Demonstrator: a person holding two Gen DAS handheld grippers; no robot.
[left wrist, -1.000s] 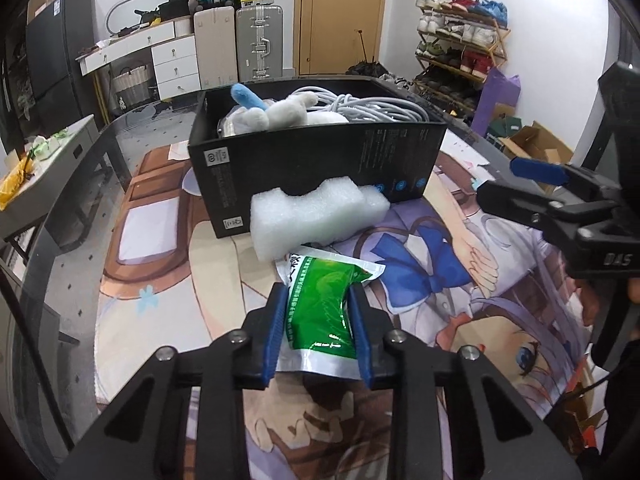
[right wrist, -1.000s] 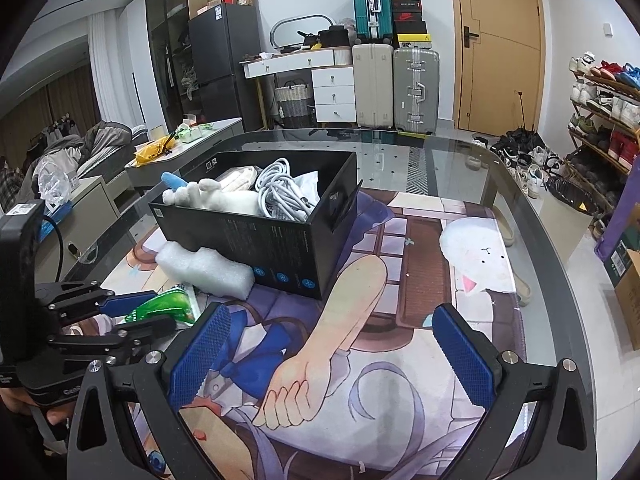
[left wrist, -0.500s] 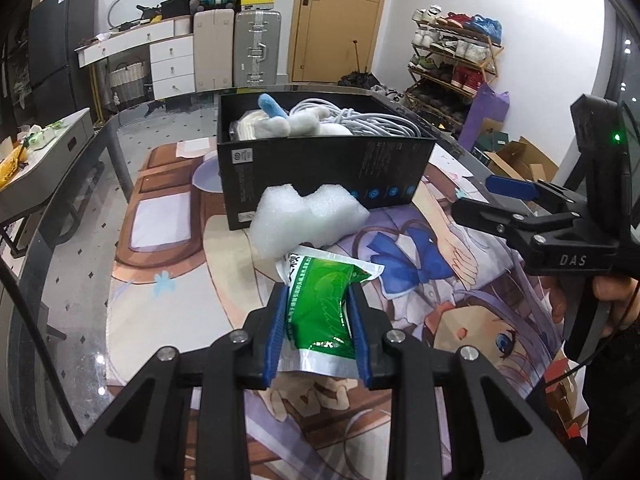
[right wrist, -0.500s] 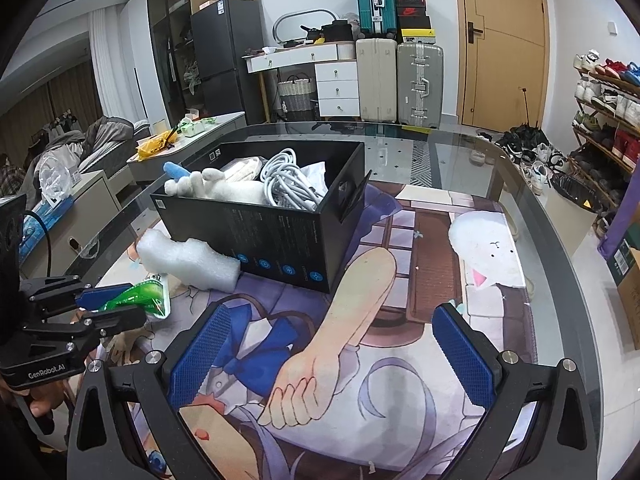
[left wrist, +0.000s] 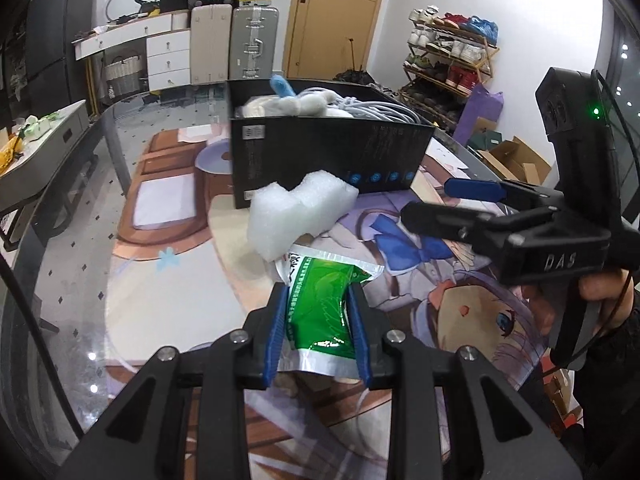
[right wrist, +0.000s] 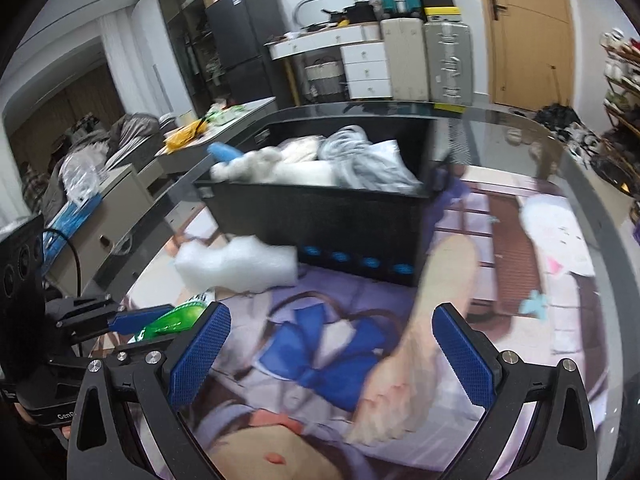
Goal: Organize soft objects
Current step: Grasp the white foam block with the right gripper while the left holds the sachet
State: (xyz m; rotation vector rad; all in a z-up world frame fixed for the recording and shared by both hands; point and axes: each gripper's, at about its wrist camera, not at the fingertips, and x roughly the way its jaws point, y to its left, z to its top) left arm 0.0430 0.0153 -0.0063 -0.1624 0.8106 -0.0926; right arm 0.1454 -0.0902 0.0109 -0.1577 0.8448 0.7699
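Green crinkly plastic pouch (left wrist: 320, 312) sits pinched in the left gripper (left wrist: 318, 320), near the black cardboard box (left wrist: 328, 156). Right gripper (right wrist: 328, 356) gapes wide, empty. Slick film, seemingly gripped low, could slip out if swung toward the white foam block (left wrist: 298, 212).

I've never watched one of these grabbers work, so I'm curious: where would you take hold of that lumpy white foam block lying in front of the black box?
Probably across the white foam block at its dip, coming from above with the open right gripper: the black box blocks its far side, and the green pouch sits close in front.
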